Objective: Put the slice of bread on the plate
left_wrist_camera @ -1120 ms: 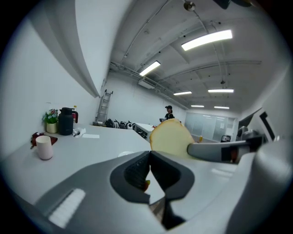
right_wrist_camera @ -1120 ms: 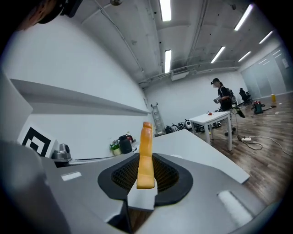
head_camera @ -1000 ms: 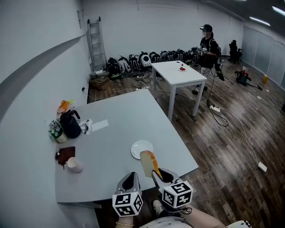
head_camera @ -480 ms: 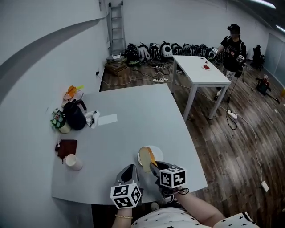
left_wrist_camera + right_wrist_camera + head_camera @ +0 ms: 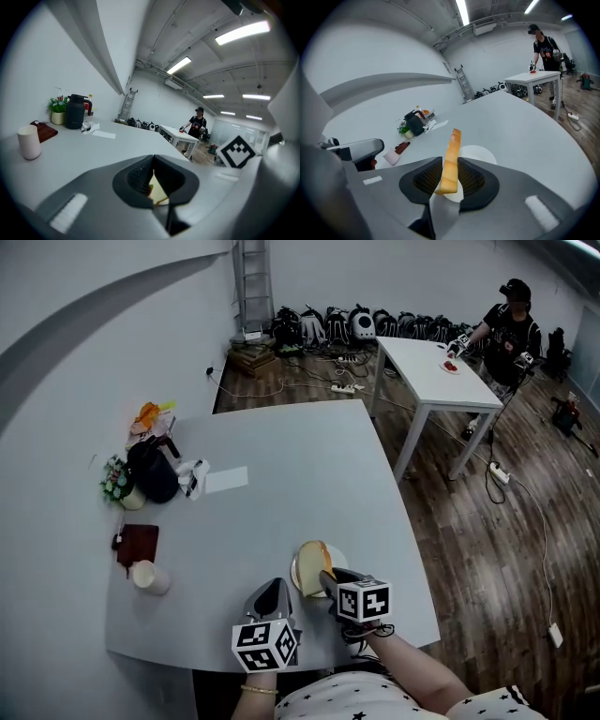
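The slice of bread (image 5: 312, 566) stands on edge between the jaws of my right gripper (image 5: 324, 580), directly over the white plate (image 5: 294, 574) near the grey table's front edge. In the right gripper view the slice (image 5: 451, 159) still touches both pads while the jaws are opening, with the plate (image 5: 482, 153) just beyond and below. My left gripper (image 5: 273, 590) hovers left of the plate, shut with nothing in it. In the left gripper view its tips (image 5: 152, 161) meet, and a bit of the pale bread (image 5: 158, 193) shows behind them.
A white cup (image 5: 150, 576), a brown wallet (image 5: 138, 543), a black kettle (image 5: 153, 479), a small flower pot (image 5: 116, 486) and a paper sheet (image 5: 227, 479) sit along the table's left side. A second white table (image 5: 427, 371) and a person (image 5: 512, 322) are far off.
Both grippers moved forward over the table. The right one sank with the bread until the slice hangs right over the plate.
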`<state>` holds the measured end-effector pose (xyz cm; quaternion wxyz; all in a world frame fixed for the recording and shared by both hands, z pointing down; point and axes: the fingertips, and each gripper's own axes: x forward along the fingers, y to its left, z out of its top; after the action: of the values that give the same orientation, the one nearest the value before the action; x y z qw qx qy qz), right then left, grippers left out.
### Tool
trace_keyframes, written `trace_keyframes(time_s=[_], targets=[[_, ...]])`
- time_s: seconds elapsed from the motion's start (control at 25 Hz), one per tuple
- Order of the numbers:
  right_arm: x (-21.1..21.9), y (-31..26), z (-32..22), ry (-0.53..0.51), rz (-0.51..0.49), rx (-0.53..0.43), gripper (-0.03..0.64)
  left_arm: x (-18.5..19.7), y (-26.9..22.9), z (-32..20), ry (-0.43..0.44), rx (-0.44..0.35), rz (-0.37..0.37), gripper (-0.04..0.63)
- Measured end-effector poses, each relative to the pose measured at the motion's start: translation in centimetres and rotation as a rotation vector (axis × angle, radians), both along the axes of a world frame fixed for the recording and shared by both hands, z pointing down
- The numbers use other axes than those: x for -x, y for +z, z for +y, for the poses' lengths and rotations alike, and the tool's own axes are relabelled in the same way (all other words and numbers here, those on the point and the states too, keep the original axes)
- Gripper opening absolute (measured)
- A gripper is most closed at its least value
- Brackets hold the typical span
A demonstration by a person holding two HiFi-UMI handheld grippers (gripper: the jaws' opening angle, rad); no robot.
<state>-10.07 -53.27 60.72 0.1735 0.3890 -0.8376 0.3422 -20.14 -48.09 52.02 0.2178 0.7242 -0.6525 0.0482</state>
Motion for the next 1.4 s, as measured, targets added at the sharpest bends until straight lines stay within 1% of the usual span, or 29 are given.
trace_keyframes(time_s=[0.12,0.2,0.28,0.36,0.4,0.52,0.64,0.76,0.88,1.0,1.16,1.4], targets=[[-1.3,1.1,-0.7,0.042,0.076,-0.021,0.117,-0.1,0.4,-0.4,0.010,0.007,0.002,0.008],[-2.4,2.0,-1.1,0.069,0.146,-0.035,0.127,-0.4,0.6,-0.6,0.019,0.011,0.008,0.008],[-3.1,2.7,-1.3,0.085,0.209,-0.057,0.124,-0.5,0.7,-0.8,0.029,0.011,0.011,0.009],[-3.3,3.1,-1.3,0.098,0.225,-0.068,0.124,-0.7,0.7,-0.9,0.038,0.012,0.009,0.008],[-3.3,3.1,-1.3,0.104,0.222,-0.071,0.133,-0.8,0.8,-0.9,0.042,0.013,0.008,0.008],[-3.5,1.8,-1.1,0.125,0.201,-0.114,0.126,-1.0,0.8,-0.9,0.047,0.013,0.009,0.008],[-3.3,-0.8,-0.5,0.134,0.160,-0.174,0.084,-1.3,0.8,-1.0,0.052,0.016,0.007,0.008],[-3.2,-3.8,0.7,0.127,0.131,-0.244,0.060,-2.3,0.7,-1.0,0.071,0.016,-0.002,0.008],[-3.5,-6.5,1.8,0.134,0.084,-0.306,0.002,-3.2,0.5,-0.9,0.081,0.017,-0.011,0.009],[-3.3,-7.6,2.8,0.120,0.040,-0.321,0.000,-3.7,0.4,-0.8,0.089,0.016,-0.020,0.009],[-3.6,-8.0,4.0,0.108,0.035,-0.329,-0.002,-4.3,0.4,0.0,0.092,0.016,-0.027,0.008],[-4.5,-8.3,5.2,0.118,0.028,-0.319,-0.002,-4.9,-0.3,1.1,0.095,0.007,-0.034,0.008]])
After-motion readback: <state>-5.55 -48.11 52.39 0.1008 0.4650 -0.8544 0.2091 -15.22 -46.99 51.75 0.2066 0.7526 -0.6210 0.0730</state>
